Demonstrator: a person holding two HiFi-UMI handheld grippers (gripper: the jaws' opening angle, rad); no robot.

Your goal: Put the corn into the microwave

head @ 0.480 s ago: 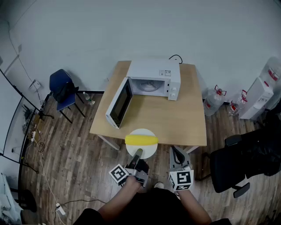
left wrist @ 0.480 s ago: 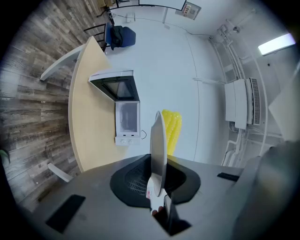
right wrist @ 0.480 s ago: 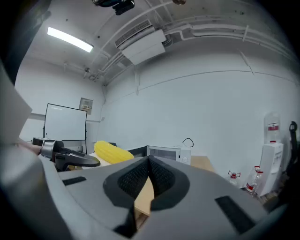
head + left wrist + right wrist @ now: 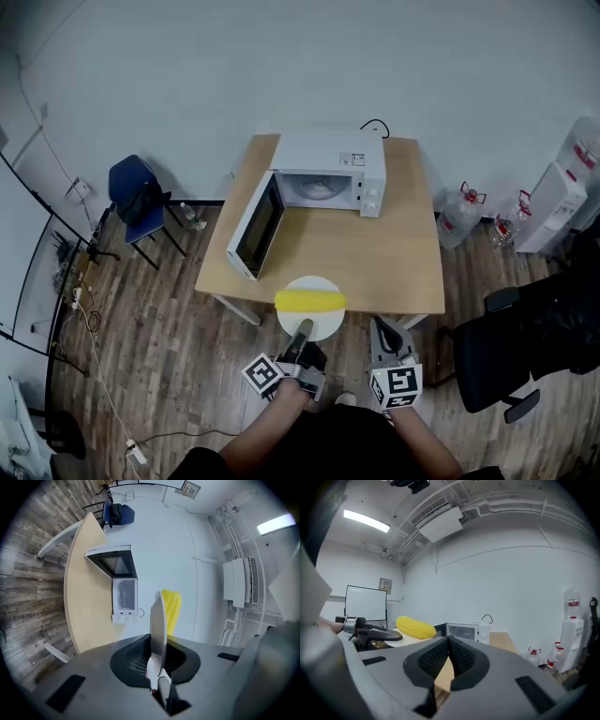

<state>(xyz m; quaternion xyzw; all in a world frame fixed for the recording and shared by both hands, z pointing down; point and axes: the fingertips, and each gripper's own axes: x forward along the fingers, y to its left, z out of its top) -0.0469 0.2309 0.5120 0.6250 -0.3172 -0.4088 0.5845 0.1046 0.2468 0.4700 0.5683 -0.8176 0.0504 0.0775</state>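
A yellow corn cob (image 4: 309, 301) lies on a round white plate (image 4: 311, 325), held just off the near edge of the wooden table (image 4: 375, 253). My left gripper (image 4: 302, 331) is shut on the plate's near rim; in the left gripper view the plate (image 4: 158, 620) stands edge-on between the jaws, with the corn (image 4: 171, 609) on it. The white microwave (image 4: 328, 173) stands at the table's far side with its door (image 4: 255, 225) swung open to the left. My right gripper (image 4: 380, 328) hangs shut and empty to the right of the plate. The right gripper view shows the corn (image 4: 416, 627) and the microwave (image 4: 464, 631).
A blue chair (image 4: 141, 197) stands left of the table. Water bottles (image 4: 459, 211) and a white dispenser (image 4: 553, 206) are at the right wall. A black office chair (image 4: 506, 347) sits near right. The floor is wooden planks.
The plate with the corn and both grippers keep almost the same place before the table; only the view has shifted slightly.
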